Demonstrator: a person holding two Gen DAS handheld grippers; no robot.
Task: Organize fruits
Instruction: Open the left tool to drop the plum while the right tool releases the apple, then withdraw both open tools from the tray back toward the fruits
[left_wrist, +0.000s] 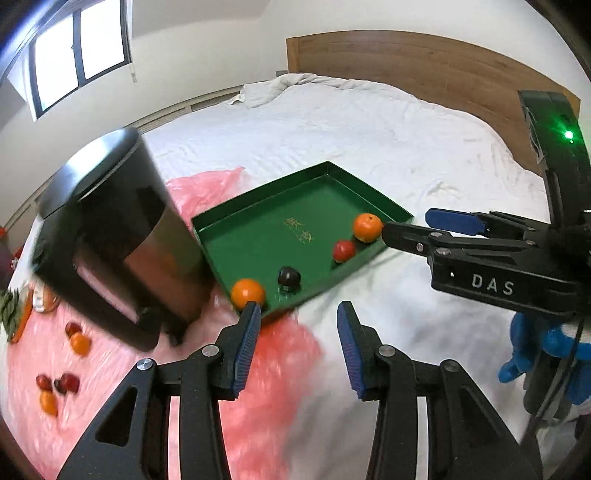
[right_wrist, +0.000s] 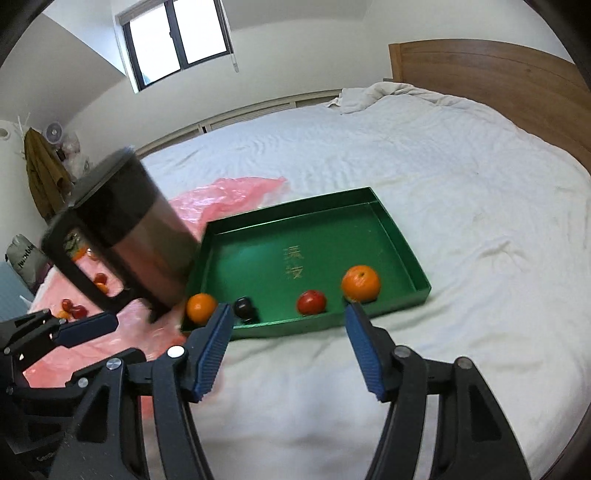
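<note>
Left wrist view showed the left tongs (left_wrist: 299, 314) apart and empty above the pink plastic sheet (left_wrist: 110, 369); the right tongs (right_wrist: 288, 317) were likewise apart and empty. The green tray (left_wrist: 258, 206) on the bed (left_wrist: 369, 129) held four fruits: two oranges, one red, one dark. Loose fruits (left_wrist: 59, 384), about six, lay down-left of the left tongs, the nearer tool, beyond the black kettle (left_wrist: 110, 229).

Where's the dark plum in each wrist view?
Left wrist: dark plum low centre, by the green tray's near wall, between two oranges.
Right wrist: dark plum left of centre, at the tray's near wall.
Shared landmark: red fruit beside it.
</note>
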